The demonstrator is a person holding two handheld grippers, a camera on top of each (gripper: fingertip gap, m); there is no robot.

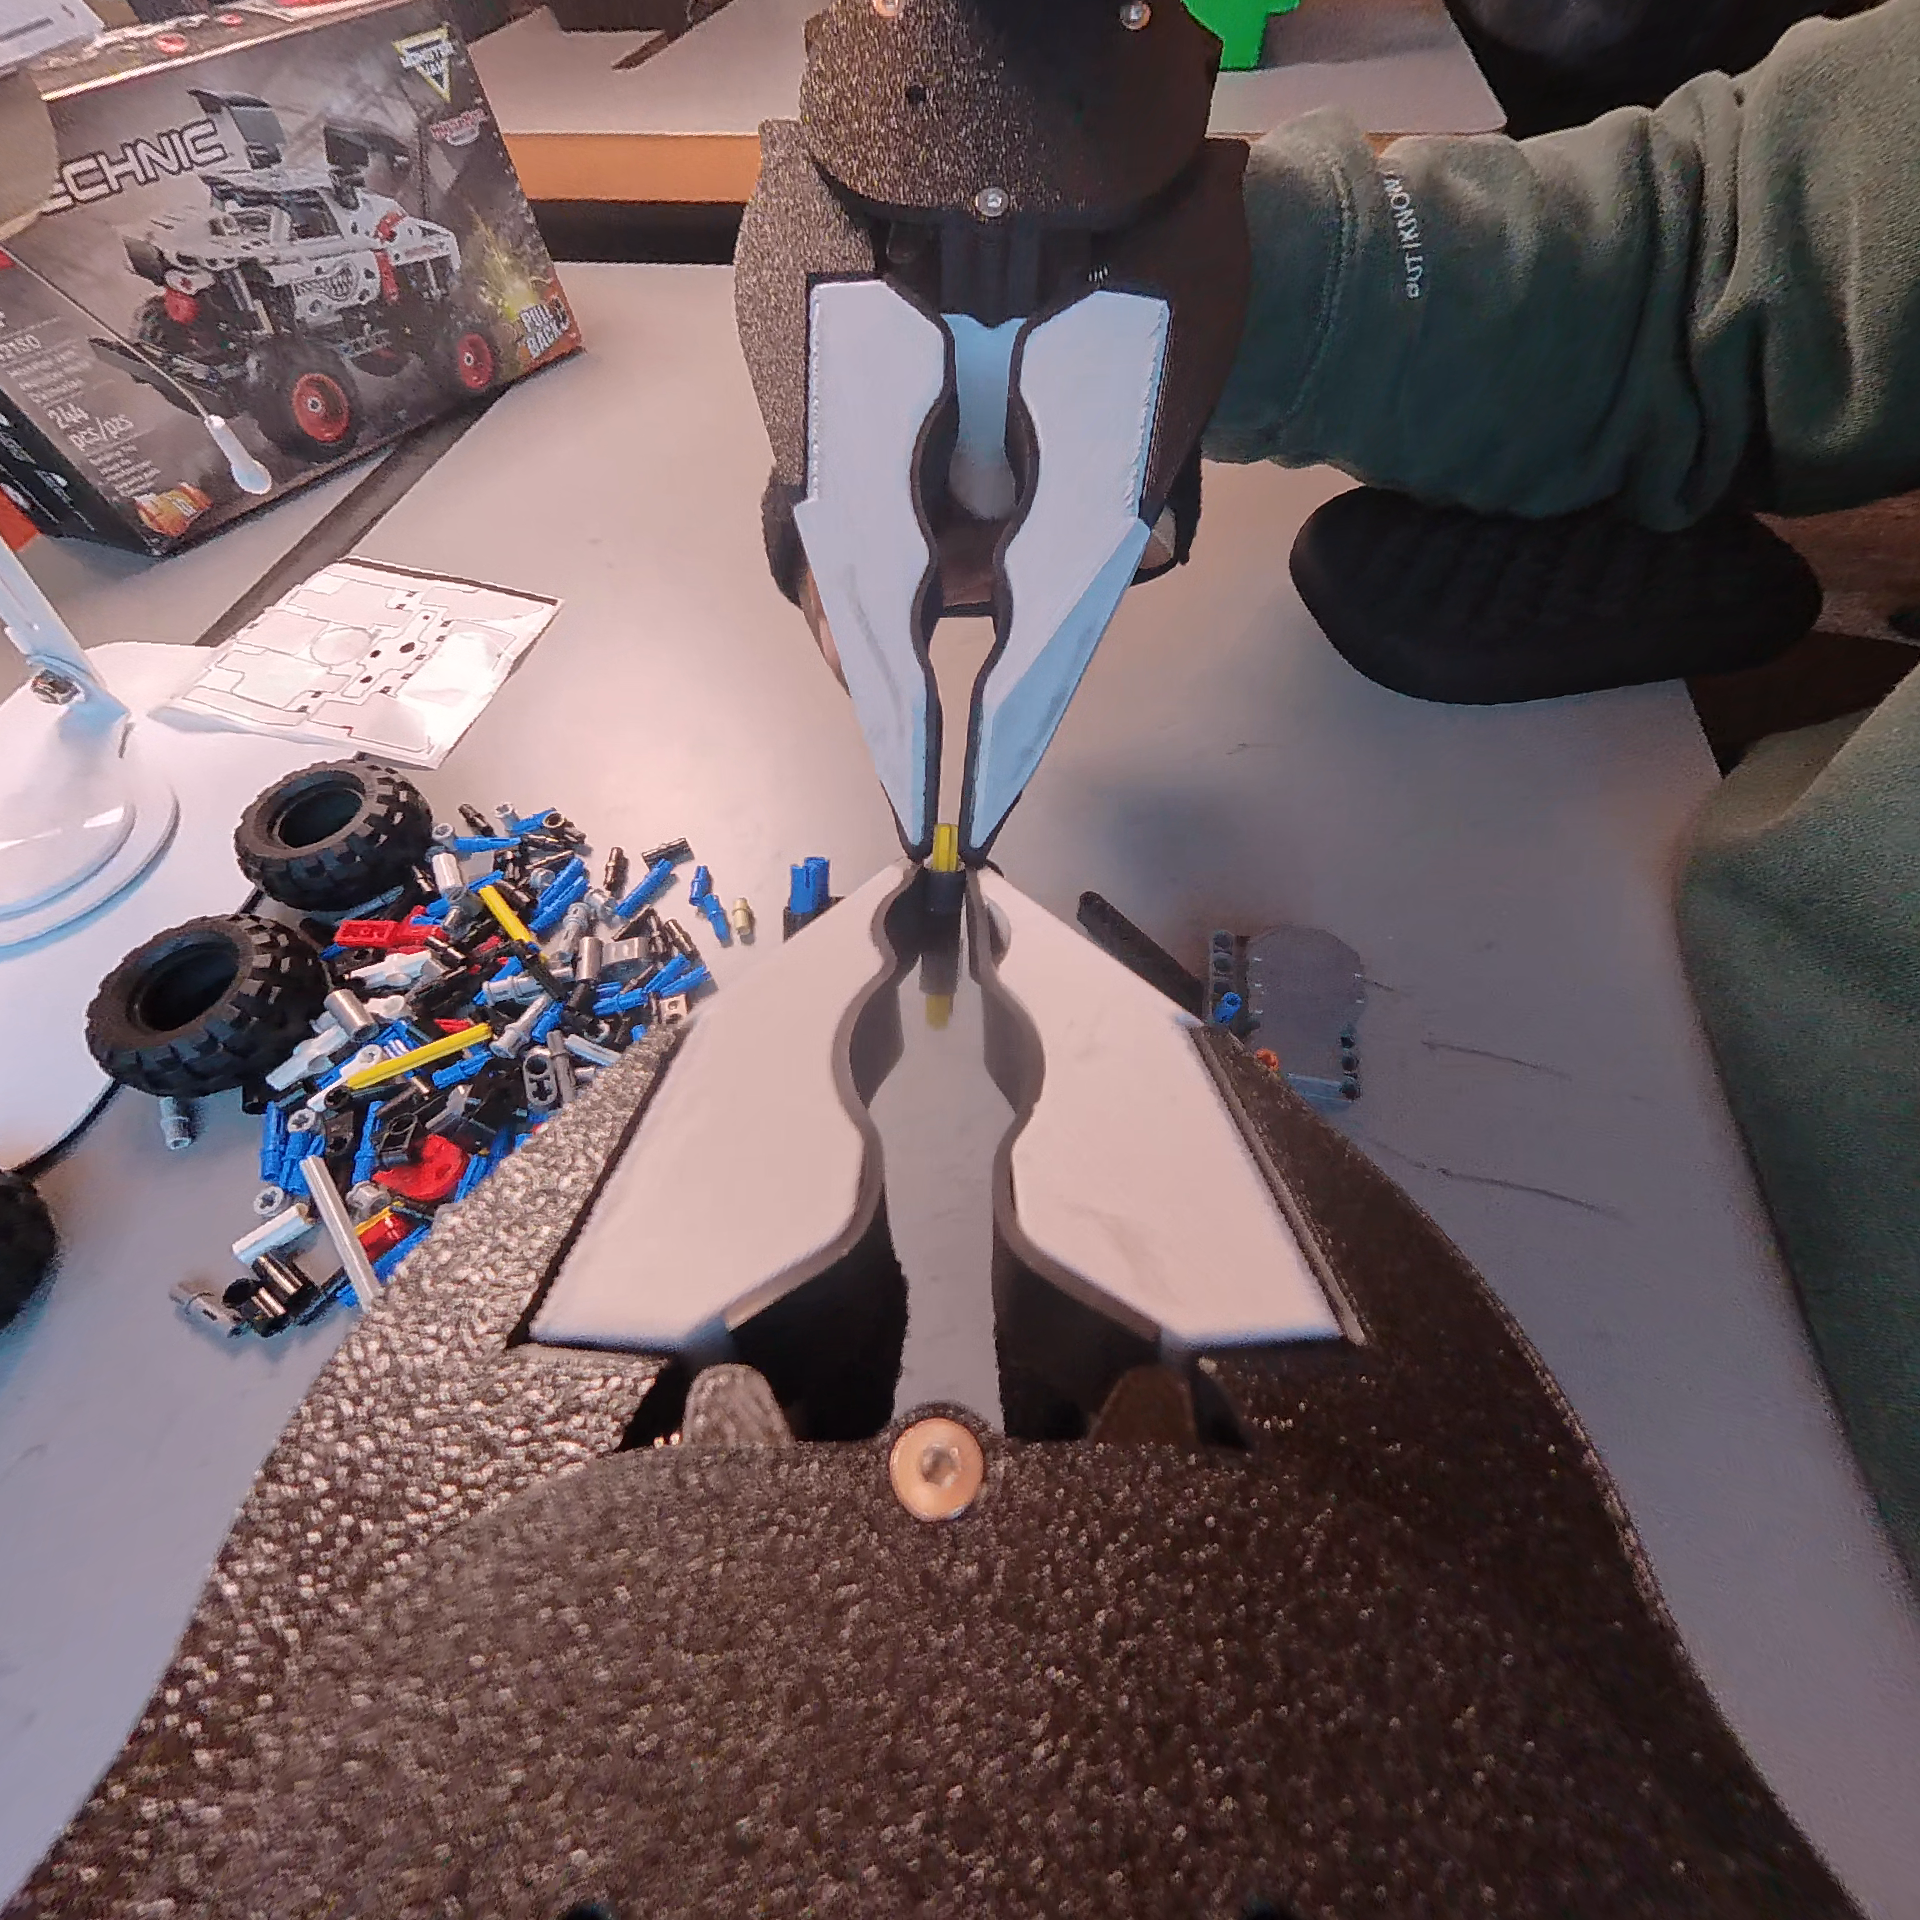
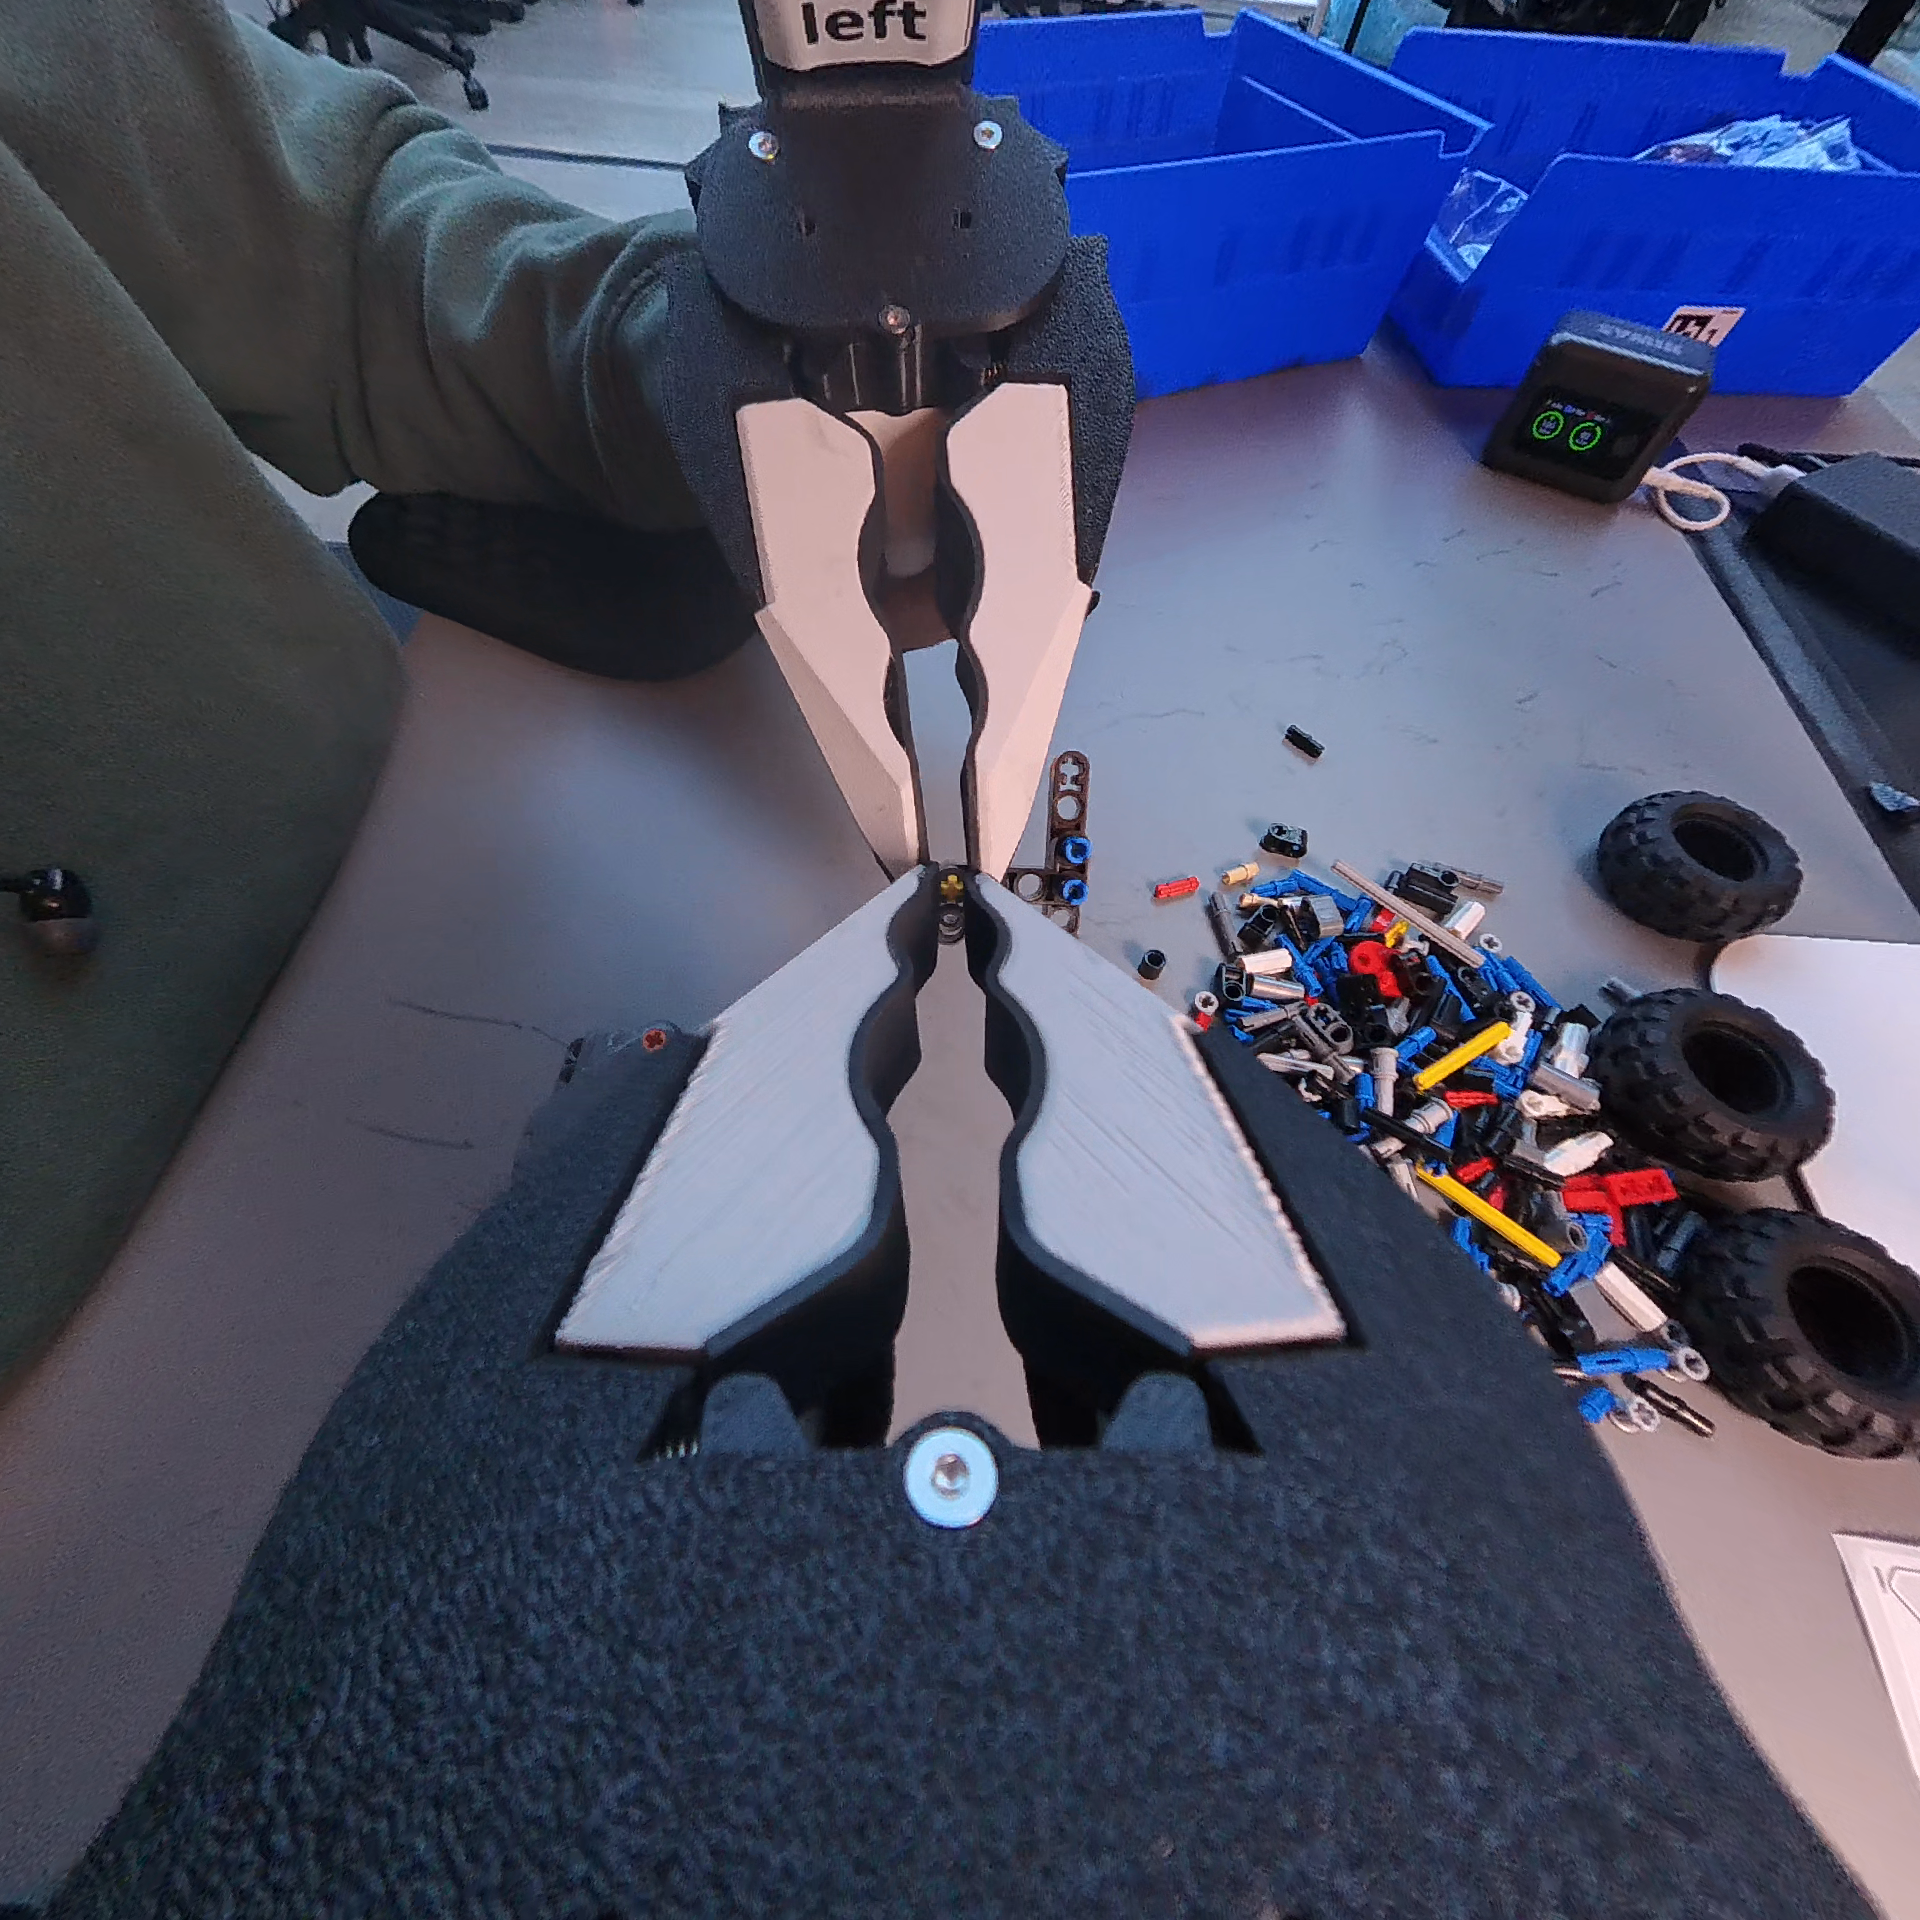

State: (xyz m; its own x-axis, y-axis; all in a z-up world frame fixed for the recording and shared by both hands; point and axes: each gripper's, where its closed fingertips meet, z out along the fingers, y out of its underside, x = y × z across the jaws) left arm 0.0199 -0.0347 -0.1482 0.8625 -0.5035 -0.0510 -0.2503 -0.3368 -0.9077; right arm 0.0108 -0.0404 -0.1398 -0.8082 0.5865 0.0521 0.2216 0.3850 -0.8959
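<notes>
Grey table (image 1: 1351, 831), both tools clamp yellow axle (image 1: 943, 844), blue bins (image 2: 1247, 187) only in right view

A loose heap of small blue, black, grey and yellow building pieces (image 1: 457, 1049) lies at nine o'clock in the left wrist view, black rubber tyres (image 1: 332, 847) touching its far edge. Beyond, at eleven o'clock, stands the toy truck box (image 1: 260, 281), a sticker sheet (image 1: 364, 660) before it. At one o'clock in the right wrist view sit blue bins (image 2: 1257, 197) and a small black screen device (image 2: 1595, 410).
</notes>
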